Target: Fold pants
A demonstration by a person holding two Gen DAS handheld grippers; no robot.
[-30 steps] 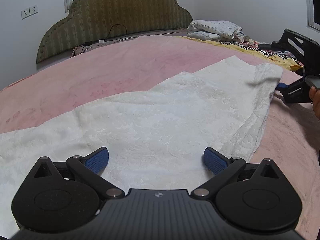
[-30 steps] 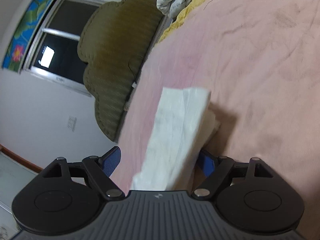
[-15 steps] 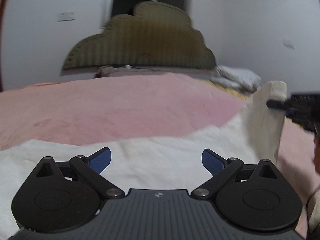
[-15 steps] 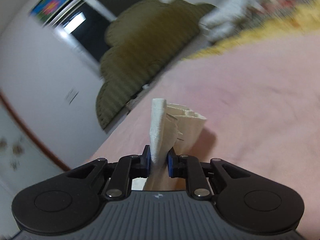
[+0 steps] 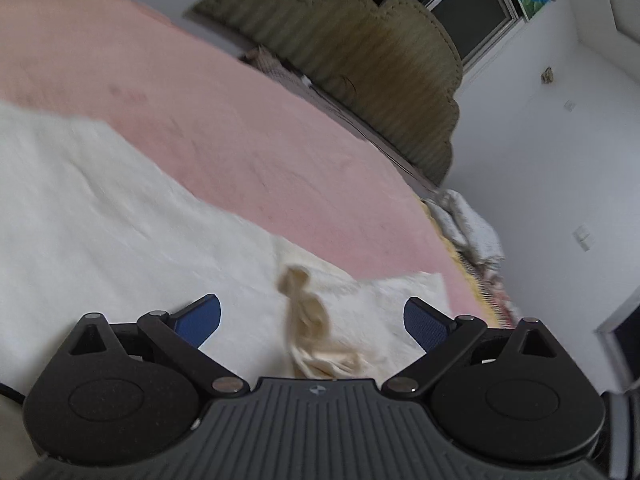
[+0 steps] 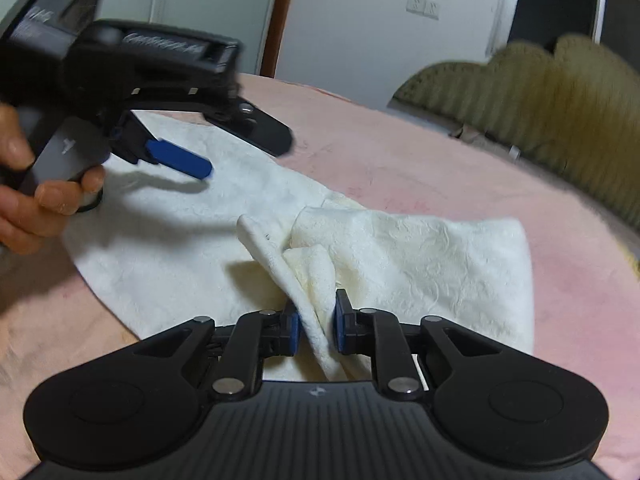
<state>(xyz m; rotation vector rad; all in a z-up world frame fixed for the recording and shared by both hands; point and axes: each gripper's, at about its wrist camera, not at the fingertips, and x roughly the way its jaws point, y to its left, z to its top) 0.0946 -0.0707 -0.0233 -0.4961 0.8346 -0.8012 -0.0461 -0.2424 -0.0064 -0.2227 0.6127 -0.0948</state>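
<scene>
Fold in progress: R tongs (image 6: 316, 330) pinched a bunched edge of the white pants (image 6: 400, 248) on the pink bed (image 6: 440, 168).
L tongs (image 5: 312, 320) were spread, empty, just above the cloth. Best carry the edge across low, lay it square, smooth w/ L.
</scene>
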